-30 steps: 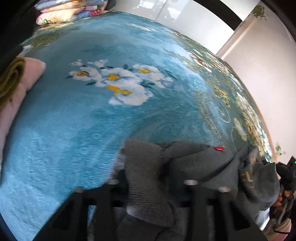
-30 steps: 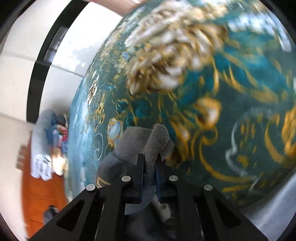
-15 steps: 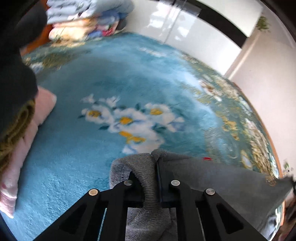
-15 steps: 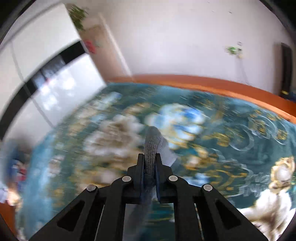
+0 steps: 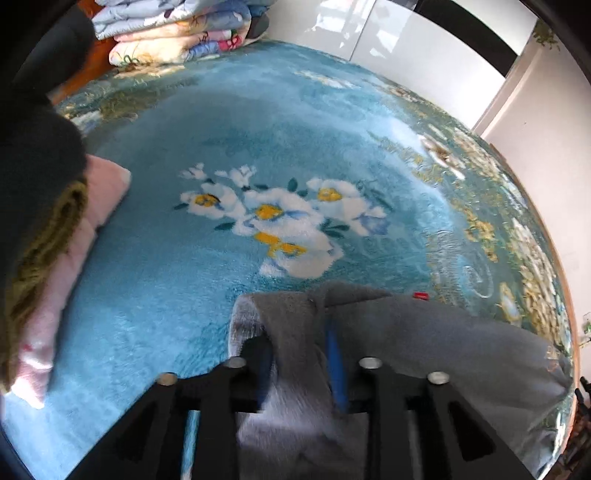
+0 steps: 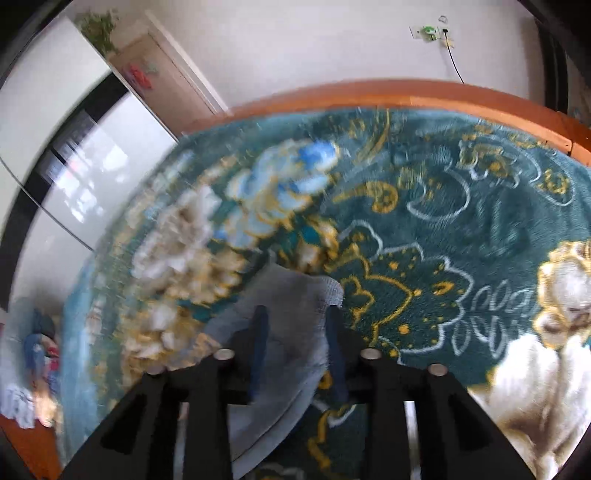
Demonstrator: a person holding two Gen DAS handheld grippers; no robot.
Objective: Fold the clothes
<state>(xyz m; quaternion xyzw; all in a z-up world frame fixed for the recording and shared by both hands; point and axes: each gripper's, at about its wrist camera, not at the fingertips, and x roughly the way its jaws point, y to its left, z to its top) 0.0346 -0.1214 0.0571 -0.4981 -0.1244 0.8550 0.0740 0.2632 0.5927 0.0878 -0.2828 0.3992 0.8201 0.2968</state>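
Observation:
A grey knit garment lies spread on the blue floral blanket, with a small red tag near its far edge. My left gripper is open, its jaws apart with a fold of the grey cloth lying loose between them. In the right wrist view the other end of the grey garment lies on the dark teal part of the blanket. My right gripper is open too, its fingers either side of the cloth corner.
A folded pink item with an olive knit piece on it lies at the left. A stack of folded quilts sits at the far end. The orange bed frame edges the blanket, with white walls beyond.
Both grippers were shut on the grey garment half a second ago and have opened, letting it go. The garment, bunched a second ago, now lies stretched flat on the blanket.

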